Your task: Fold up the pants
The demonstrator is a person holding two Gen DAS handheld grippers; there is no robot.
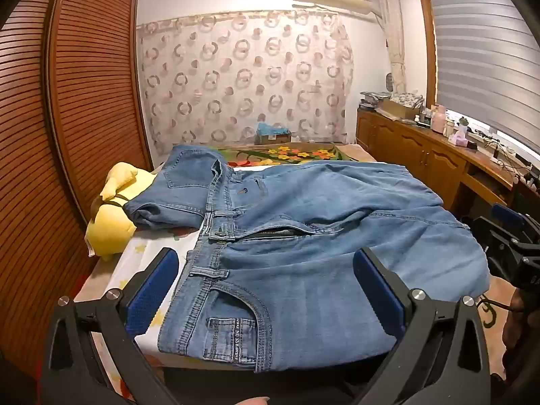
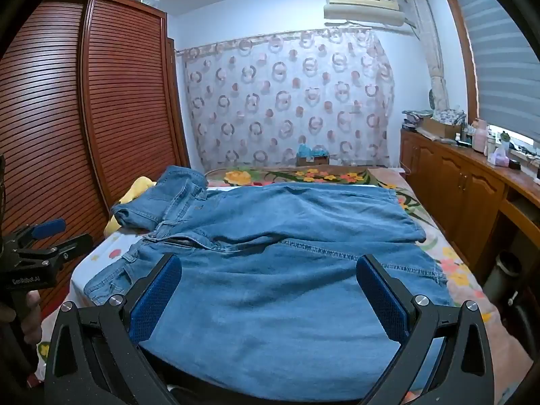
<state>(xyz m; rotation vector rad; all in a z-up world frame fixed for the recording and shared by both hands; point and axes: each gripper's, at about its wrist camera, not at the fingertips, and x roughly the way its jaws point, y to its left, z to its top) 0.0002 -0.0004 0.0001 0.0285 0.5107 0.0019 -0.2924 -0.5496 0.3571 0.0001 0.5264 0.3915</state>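
On the bed, nearest me: the jeans [image 1: 303,253] lie spread front-up on the bed [image 2: 465,270], their near edge just under both grippers.

Left gripper [image 1: 266,287]: jaws as wide apart as I see them go, nothing between the pads; it hangs over the waistband [image 1: 206,256] and the front pocket [image 1: 233,330], tilted gently downward toward the cloth.

Right gripper [image 2: 270,290]: jaws likewise spread wide and empty; it hangs over the plain denim of the near leg [image 2: 270,320], also tilted gently downward.

Which hand is nearer what: I judge the left the closer to the waistband end, the right the closer to the leg end. Each gripper shows at the edge of the other's view, so they sit side by side.

Long axis: the jeans run across my view, waistband at the left, legs leading off to the right, so both sets of jaws face the long side, not an end.

Middle distance: the open fly [image 1: 270,234] lies beyond the left jaws; the far leg [image 2: 303,209] lies flat beyond the near one.

Far left: the far part of the waist is turned over, back pocket [image 1: 185,172] showing, resting against a yellow cushion [image 1: 108,226].

Step in hand, as I judge it: no fold made yet; the turned-over waist wants flattening first.

Far end: a flowered blanket [image 2: 303,175] and the curtain [image 2: 287,101].
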